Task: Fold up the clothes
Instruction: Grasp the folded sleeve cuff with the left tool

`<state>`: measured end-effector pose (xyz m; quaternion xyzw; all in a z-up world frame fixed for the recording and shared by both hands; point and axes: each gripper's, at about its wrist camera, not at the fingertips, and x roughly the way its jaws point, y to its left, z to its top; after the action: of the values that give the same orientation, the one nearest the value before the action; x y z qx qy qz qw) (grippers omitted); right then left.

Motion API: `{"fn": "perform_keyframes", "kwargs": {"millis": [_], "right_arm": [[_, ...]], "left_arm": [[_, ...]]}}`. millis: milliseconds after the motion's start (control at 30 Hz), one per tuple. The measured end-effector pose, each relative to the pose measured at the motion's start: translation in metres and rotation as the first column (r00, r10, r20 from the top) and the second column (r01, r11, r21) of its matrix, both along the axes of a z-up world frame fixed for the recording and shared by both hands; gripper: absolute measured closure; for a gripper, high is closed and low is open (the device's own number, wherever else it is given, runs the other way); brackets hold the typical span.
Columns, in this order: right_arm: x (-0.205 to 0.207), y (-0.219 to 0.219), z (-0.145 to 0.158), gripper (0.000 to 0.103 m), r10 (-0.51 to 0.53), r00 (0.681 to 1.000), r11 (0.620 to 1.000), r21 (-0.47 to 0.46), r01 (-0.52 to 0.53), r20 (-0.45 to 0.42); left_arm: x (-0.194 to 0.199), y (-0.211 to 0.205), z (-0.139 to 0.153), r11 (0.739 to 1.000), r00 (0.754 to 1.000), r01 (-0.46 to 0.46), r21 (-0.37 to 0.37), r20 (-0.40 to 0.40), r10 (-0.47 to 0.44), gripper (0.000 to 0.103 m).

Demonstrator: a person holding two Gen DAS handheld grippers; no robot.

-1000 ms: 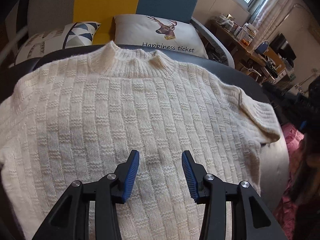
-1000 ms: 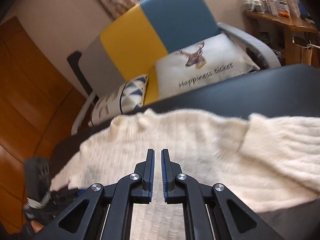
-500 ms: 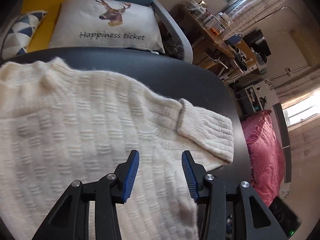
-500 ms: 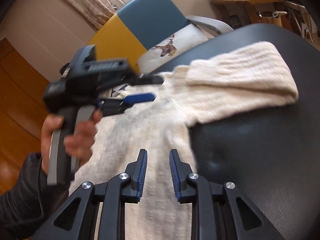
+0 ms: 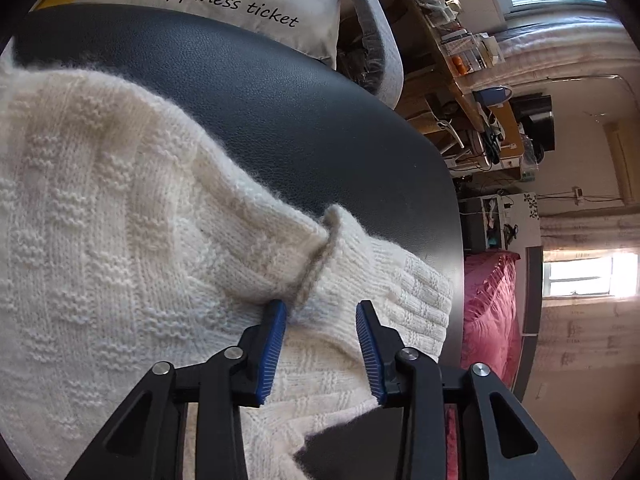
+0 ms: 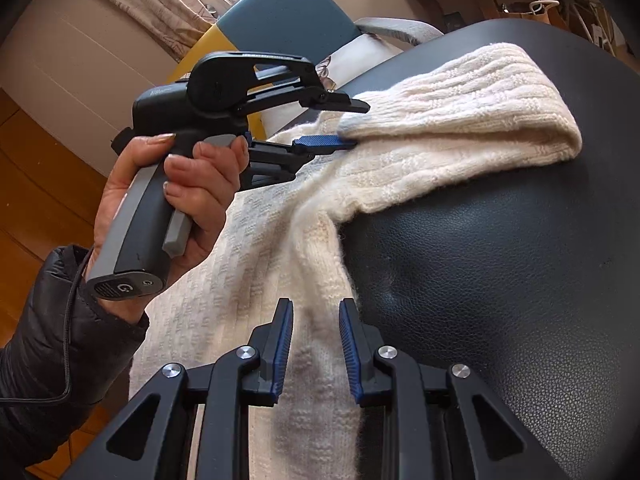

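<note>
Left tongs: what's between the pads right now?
Cream sweater knit at the sleeve seam lies between the closing pads of the left tongs; left wrist view shows it, the right wrist view too.

Sweater (image 5: 120, 240) flat on table (image 5: 300, 120); sleeve (image 6: 460, 120) folded across near right edge. Cushion (image 5: 224, 4) on chair (image 6: 288, 28) behind table. Desk (image 5: 460, 64) behind-right.

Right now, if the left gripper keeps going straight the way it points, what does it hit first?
The left gripper, jaws closing, would probably meet the sweater's folded sleeve first; the sleeve already lies between its fingers.
</note>
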<state>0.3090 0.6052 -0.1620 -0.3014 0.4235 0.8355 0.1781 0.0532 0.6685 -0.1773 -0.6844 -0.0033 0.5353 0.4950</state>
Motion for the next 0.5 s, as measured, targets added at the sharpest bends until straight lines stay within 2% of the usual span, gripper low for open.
{"fn": "perform_keyframes", "kwargs": {"millis": [67, 100, 133, 200, 300, 400, 500], "right_arm": [[0.001, -0.001, -0.003, 0.079, -0.004, 1.000, 1.000, -0.001, 0.004, 0.011], [0.001, -0.001, -0.004, 0.079, -0.006, 1.000, 1.000, -0.002, 0.006, 0.016], [0.002, -0.002, -0.006, 0.079, -0.008, 1.000, 1.000, -0.002, 0.008, 0.021], [0.005, -0.002, -0.008, 0.079, -0.017, 0.999, 1.000, -0.008, 0.018, 0.029], [0.014, -0.001, -0.010, 0.079, -0.045, 0.999, 0.998, -0.035, 0.046, 0.015], [0.025, 0.002, -0.007, 0.079, -0.076, 0.997, 0.996, -0.036, 0.077, 0.009], [0.030, 0.004, -0.003, 0.079, -0.103, 0.995, 0.994, -0.041, 0.102, -0.002]], "left_arm": [[0.006, 0.003, 0.000, 1.000, 1.000, -0.004, -0.010, -0.011, 0.004, 0.071], [0.008, 0.004, 0.001, 1.000, 1.000, -0.011, -0.016, -0.028, 0.011, 0.086], [0.010, 0.004, 0.002, 1.000, 0.999, -0.018, -0.010, -0.038, 0.017, 0.096], [0.013, 0.004, 0.006, 1.000, 0.998, -0.029, 0.005, -0.058, 0.029, 0.097], [0.014, 0.000, 0.029, 0.997, 0.994, -0.032, 0.071, -0.106, 0.040, 0.097], [-0.002, -0.015, 0.073, 0.982, 0.990, -0.052, 0.181, -0.123, 0.075, 0.098], [-0.033, -0.041, 0.126, 0.950, 0.981, -0.089, 0.299, -0.138, 0.135, 0.098]]}}
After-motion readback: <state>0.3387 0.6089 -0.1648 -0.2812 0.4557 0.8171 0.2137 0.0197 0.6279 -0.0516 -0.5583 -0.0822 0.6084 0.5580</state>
